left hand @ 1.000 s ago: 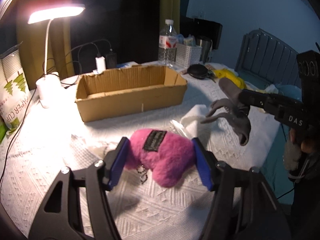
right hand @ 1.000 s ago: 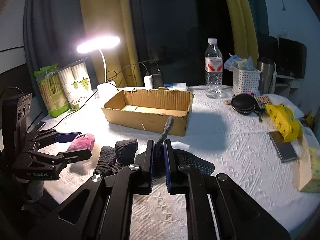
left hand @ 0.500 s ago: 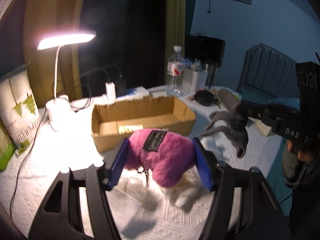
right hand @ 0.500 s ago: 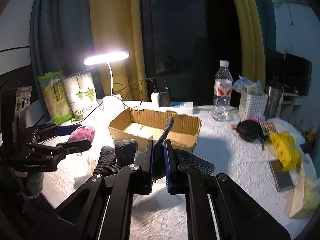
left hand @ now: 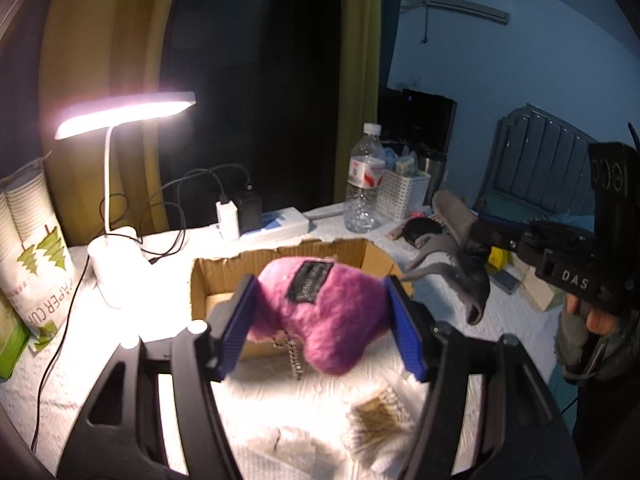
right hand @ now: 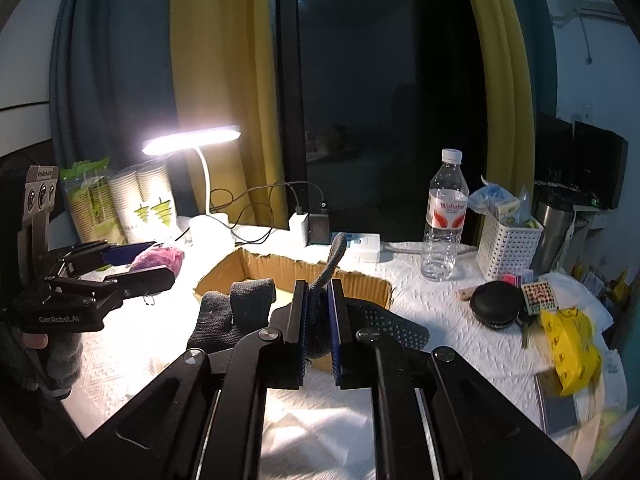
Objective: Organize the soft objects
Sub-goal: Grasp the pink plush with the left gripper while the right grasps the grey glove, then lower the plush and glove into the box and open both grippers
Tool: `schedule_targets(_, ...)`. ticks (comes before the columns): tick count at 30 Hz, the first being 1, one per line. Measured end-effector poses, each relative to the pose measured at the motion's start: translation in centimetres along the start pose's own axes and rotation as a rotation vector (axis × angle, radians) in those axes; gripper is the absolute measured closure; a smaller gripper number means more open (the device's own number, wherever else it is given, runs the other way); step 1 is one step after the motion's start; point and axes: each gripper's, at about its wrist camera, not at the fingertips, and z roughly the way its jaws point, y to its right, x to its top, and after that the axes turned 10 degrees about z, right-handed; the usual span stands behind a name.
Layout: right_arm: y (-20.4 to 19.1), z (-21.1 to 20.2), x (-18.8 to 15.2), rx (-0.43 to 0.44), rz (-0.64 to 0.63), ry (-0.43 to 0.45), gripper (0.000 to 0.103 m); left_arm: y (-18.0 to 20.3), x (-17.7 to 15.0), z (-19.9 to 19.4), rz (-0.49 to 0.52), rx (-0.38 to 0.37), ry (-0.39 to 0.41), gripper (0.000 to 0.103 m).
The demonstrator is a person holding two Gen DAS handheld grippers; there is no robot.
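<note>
A fuzzy pink plush point(left hand: 324, 312) with a black patch hangs above the table, my left gripper point(left hand: 320, 320) shut on it by both blue pads. A small metal chain dangles under it. Behind it stands an open cardboard box point(left hand: 218, 276). In the right wrist view my right gripper point(right hand: 318, 316) is shut on a dark grey glove point(right hand: 232, 316), lifted in front of the same box point(right hand: 372, 284). That glove point(left hand: 460, 248) also shows at the right of the left wrist view, and the pink plush point(right hand: 158, 258) at the left of the right wrist view.
A lit desk lamp point(left hand: 124, 116) and paper cup sleeves point(left hand: 36, 248) stand at the left. Behind the box are a charger point(left hand: 228, 220), water bottle point(right hand: 446, 216) and white basket point(right hand: 508, 246). A black round case point(right hand: 496, 304) and yellow bag point(right hand: 572, 344) lie right.
Both grippers have risen off the table and moved toward the cardboard box, carrying the pink plush and the grey glove with them. The box now sits right behind both held things.
</note>
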Motion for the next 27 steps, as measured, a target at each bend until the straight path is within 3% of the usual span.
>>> schedule_targets(27,5.5,10.7,2.0,0.031,0.071,-0.057,0.092,-0.5,1.4,11.5,-0.061,-0.016,-0.085,0.039)
